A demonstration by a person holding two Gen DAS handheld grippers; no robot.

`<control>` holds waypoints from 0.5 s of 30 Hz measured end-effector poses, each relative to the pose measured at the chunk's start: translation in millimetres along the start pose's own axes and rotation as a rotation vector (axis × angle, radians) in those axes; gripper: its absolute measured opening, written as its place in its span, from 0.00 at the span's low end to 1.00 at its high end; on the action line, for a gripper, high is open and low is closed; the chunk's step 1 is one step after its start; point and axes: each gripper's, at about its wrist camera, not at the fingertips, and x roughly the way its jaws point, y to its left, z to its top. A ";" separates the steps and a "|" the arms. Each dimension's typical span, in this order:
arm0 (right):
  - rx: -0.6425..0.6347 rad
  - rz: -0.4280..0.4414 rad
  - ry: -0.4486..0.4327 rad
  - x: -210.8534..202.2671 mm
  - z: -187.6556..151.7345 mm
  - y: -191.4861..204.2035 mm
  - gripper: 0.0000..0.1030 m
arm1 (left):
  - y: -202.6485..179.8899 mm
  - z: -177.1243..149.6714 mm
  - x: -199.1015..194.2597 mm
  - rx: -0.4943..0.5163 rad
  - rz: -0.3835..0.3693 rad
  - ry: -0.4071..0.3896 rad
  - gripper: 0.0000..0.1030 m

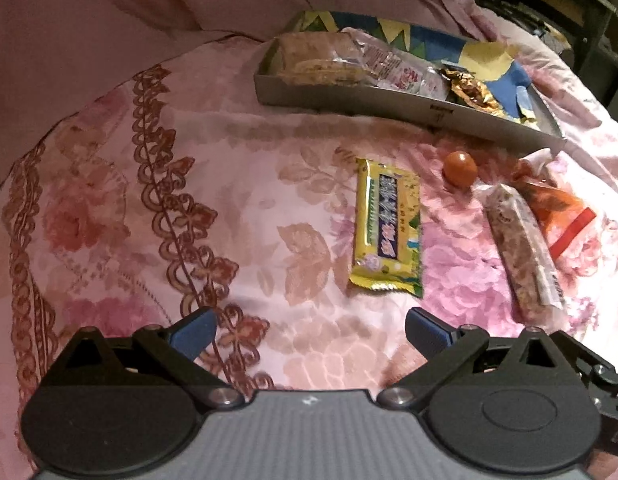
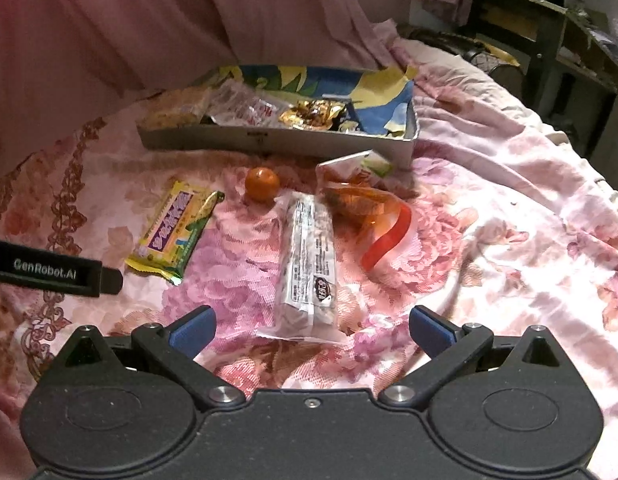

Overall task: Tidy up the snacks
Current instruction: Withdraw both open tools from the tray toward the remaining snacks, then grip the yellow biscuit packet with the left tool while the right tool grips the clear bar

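Note:
A shallow grey box (image 1: 393,109) (image 2: 269,142) with a blue-and-yellow lining sits on the pink floral bedspread and holds several wrapped snacks. In front of it lie a yellow snack bar (image 1: 387,228) (image 2: 175,228), a small orange ball-shaped sweet (image 1: 460,169) (image 2: 262,184), a long clear-wrapped cereal bar (image 1: 523,248) (image 2: 309,256) and an orange-red packet (image 1: 557,208) (image 2: 369,212). My left gripper (image 1: 311,334) is open and empty, just short of the yellow bar. My right gripper (image 2: 311,330) is open and empty, its jaws either side of the cereal bar's near end.
The left gripper's black side (image 2: 53,272) shows at the left edge of the right wrist view. Pink curtain hangs behind the box. Dark furniture (image 2: 549,40) stands beyond the bed at the far right. Open bedspread (image 2: 509,240) lies to the right.

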 end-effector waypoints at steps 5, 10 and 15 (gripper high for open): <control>-0.049 0.015 0.031 14.2 10.7 3.9 0.99 | -2.0 11.7 10.0 0.036 -0.042 0.002 1.00; -0.123 0.039 0.045 27.5 24.5 4.1 0.99 | -3.5 21.8 18.7 0.053 -0.104 0.002 1.00; -0.102 0.032 0.058 42.9 30.3 -4.1 0.99 | -1.0 30.7 31.2 0.034 -0.127 0.018 1.00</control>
